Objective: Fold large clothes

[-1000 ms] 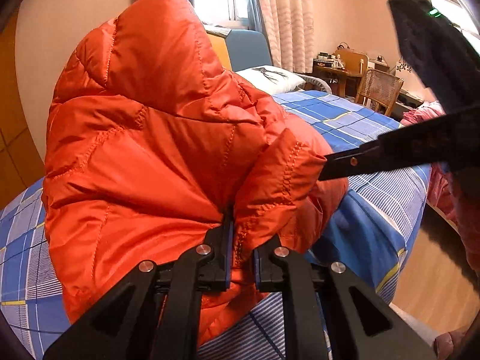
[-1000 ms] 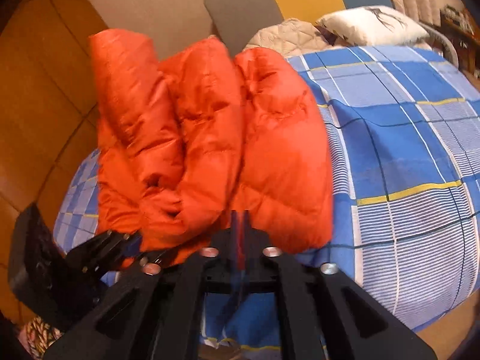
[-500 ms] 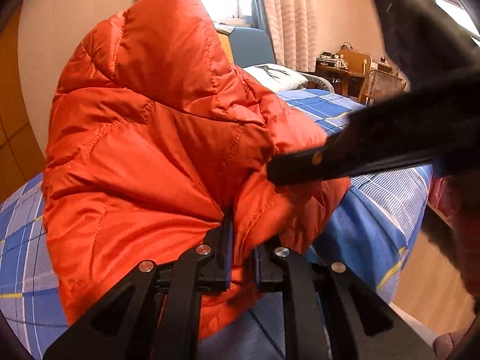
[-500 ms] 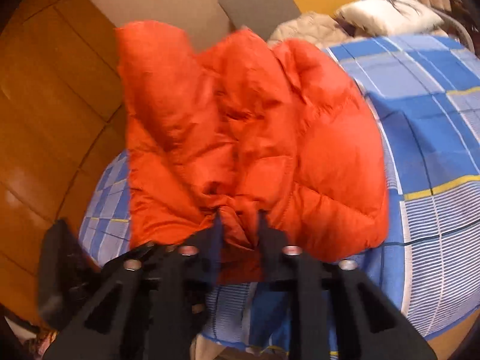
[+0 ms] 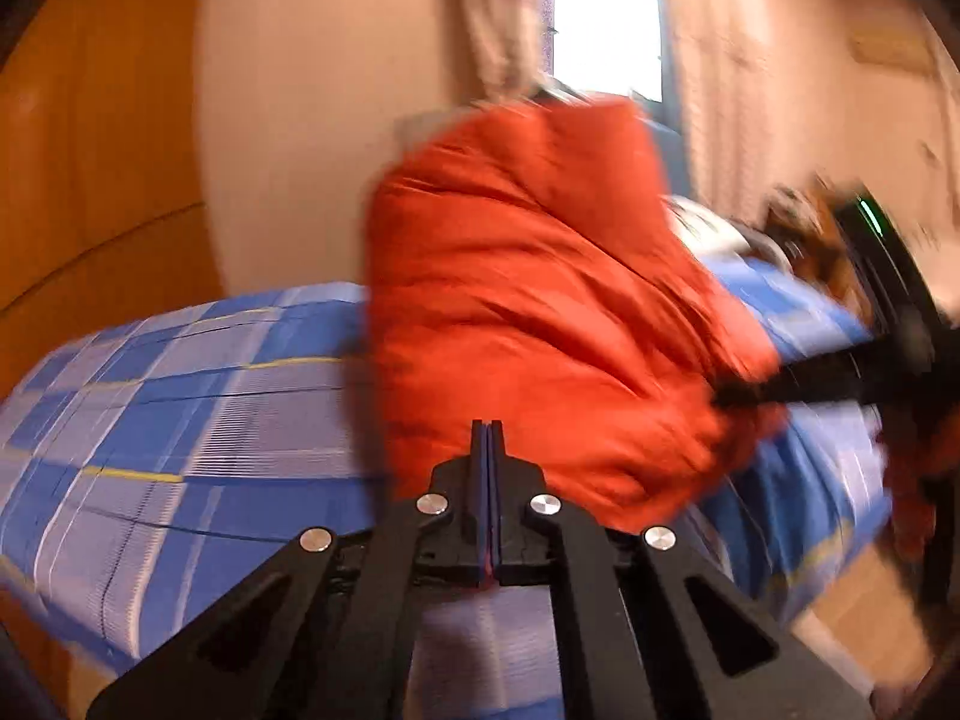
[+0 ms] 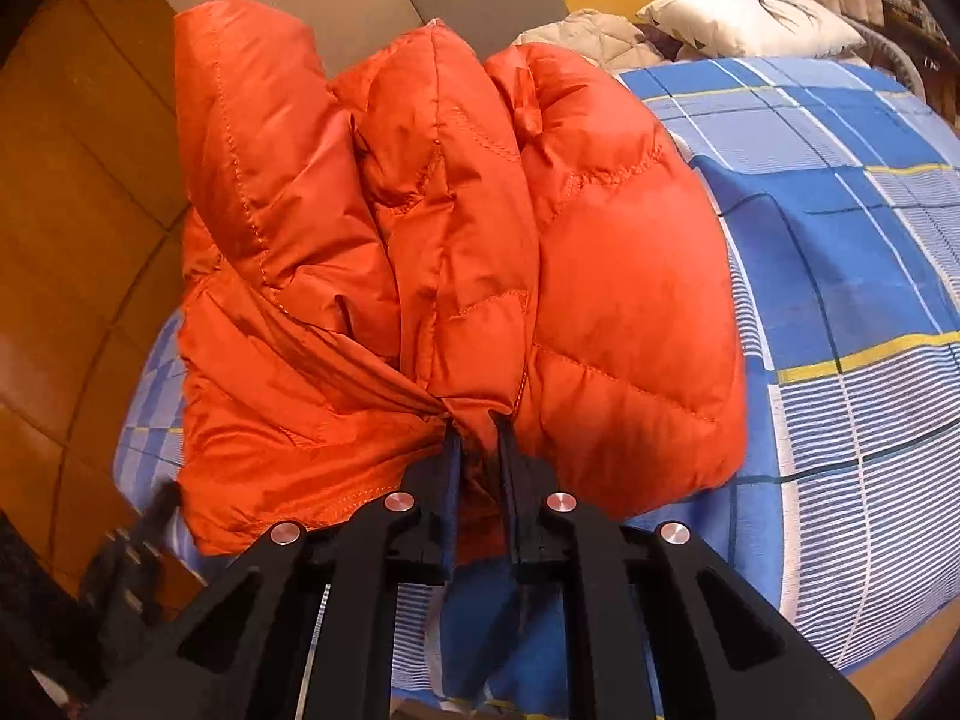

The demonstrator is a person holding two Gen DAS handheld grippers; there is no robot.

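Comparing with half a second ago, the left gripper (image 5: 487,427) is found to have let go of the orange down jacket (image 6: 456,276): its jaws are now pressed together with nothing between them, and fabric is no longer pinched there. The right gripper (image 6: 479,420) is clenched on a bunched edge of the jacket, which is heaped in thick folds on the near left part of the bed (image 6: 852,252). A regrasp by the left side is judged likely, the fold being unfinished. The left view is heavily motion-blurred, so seams cannot be made out. The jacket's underside and far edge are hidden, and the sleeves cannot be told apart from the body.
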